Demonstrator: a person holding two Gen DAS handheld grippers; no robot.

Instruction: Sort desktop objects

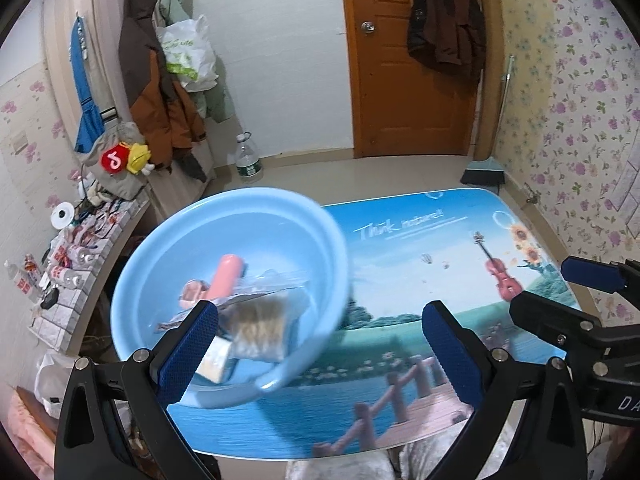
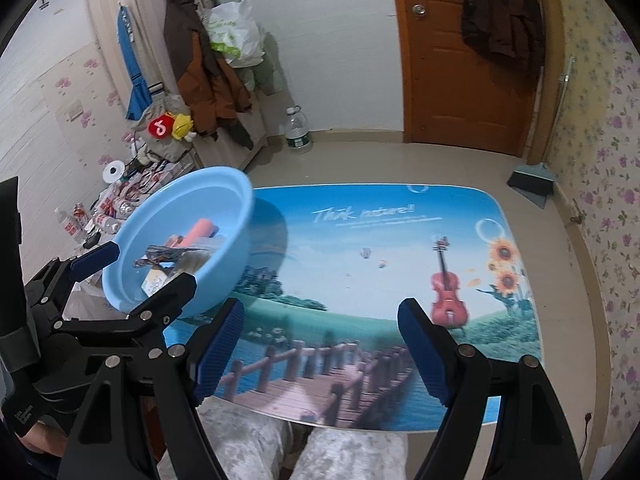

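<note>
floral wallpaper on one wall and an orange door at the far end frame the room, with coats hanging by the other wall. below me sits the desk, its top printed with a lake scene, a wooden bridge and a red violin. my light-blue basin is tilted and blurred at the desk's left edge, partly overhanging it. inside it i can make out a pink cylinder, a clear crumpled wrapper, a tan bundle and a small pale box; the rest is too smeared to name.

my left gripper has its jaws spread wide. from its own camera the left finger crosses the basin's near rim, and from the right wrist camera one finger looks to be inside the rim and the other outside, but i cannot tell whether either touches the wall.

my right gripper stands wide open over the desk's near edge, above the printed bridge, with nothing between its blue pads. a pair of pale-trousered knees shows under that edge.
</note>
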